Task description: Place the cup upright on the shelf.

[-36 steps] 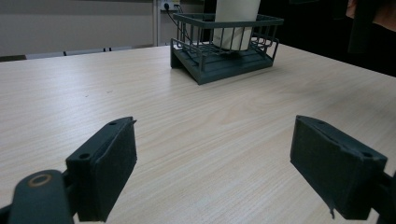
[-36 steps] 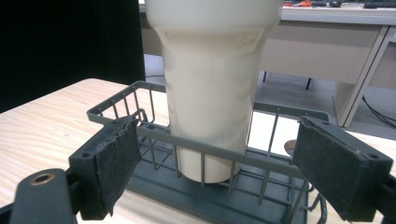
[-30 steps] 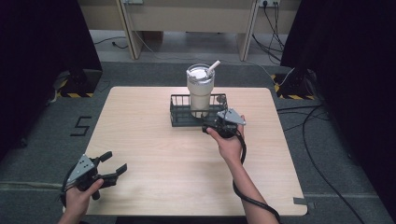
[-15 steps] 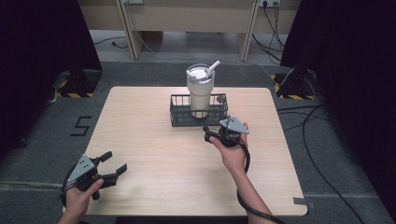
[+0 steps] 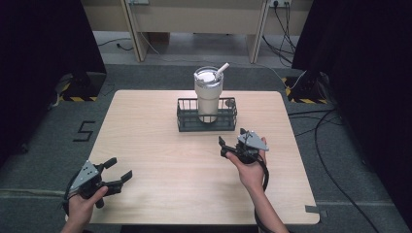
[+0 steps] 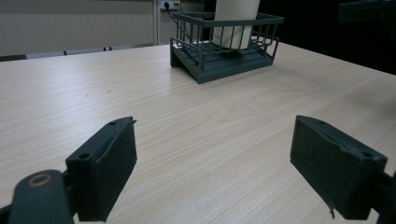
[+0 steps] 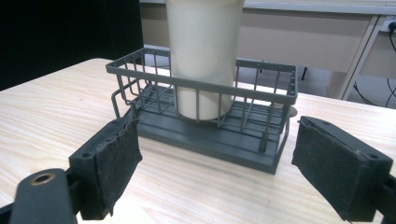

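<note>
Holding both grippers spread and empty, you have the right gripper [image 5: 233, 141] just short of the wire basket [image 5: 206, 120], and the left gripper [image 5: 118, 169] low over the table [image 5: 145, 145], well apart from it at the near corner. Seen along the right gripper's jaws, the basket [image 7: 205, 116] lies directly ahead with bare wood between it and the pads [image 7: 116, 158]. Standing upright inside the basket, beyond its near wall, is the tumbler [image 7: 203, 51], cream-coloured, with a lid and straw [image 5: 222, 68] visible from the high view [image 5: 208, 94]. From the left gripper, basket [image 6: 224, 42] and tumbler [image 6: 236, 23] lie far ahead and to the right.

Handling, as judged: the tumbler looks rigid and smooth-walled, hence likely slippery against the pads, and possibly heavy if filled; its contents cannot be told. It is tall and may tip. Take hold on the body above the basket rim, below the lid, squarely across the width, and lift straight up to clear the wires. The basket looks stiff and light; it may slide if nudged.
</note>
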Action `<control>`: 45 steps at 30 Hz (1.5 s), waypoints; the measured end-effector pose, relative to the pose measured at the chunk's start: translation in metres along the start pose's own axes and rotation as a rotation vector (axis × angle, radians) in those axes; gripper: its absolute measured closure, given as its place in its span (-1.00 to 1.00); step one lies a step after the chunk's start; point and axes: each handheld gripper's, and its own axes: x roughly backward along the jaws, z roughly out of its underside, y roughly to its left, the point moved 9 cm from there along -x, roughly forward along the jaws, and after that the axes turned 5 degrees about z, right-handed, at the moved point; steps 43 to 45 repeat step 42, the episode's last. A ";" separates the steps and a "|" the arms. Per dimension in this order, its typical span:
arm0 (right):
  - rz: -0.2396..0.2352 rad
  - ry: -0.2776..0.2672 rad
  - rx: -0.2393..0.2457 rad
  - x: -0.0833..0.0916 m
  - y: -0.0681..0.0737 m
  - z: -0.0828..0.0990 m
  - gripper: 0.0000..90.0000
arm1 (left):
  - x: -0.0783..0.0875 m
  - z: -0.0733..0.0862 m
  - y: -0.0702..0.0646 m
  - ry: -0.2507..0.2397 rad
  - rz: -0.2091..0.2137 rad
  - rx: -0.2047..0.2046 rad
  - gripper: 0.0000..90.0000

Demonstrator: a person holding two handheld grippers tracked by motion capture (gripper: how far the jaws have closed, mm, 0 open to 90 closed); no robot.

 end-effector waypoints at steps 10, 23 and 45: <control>0.011 0.005 -0.007 0.020 -0.006 0.012 -0.67 | 0.000 0.000 0.000 0.002 -0.001 0.001 -0.69; 0.031 0.010 -0.018 0.045 -0.016 0.030 -0.67 | 0.000 0.001 0.001 0.004 -0.004 0.004 -0.69; 0.025 -0.001 0.021 0.056 -0.014 0.045 -0.67 | 0.000 0.001 0.002 0.005 -0.010 0.006 -0.69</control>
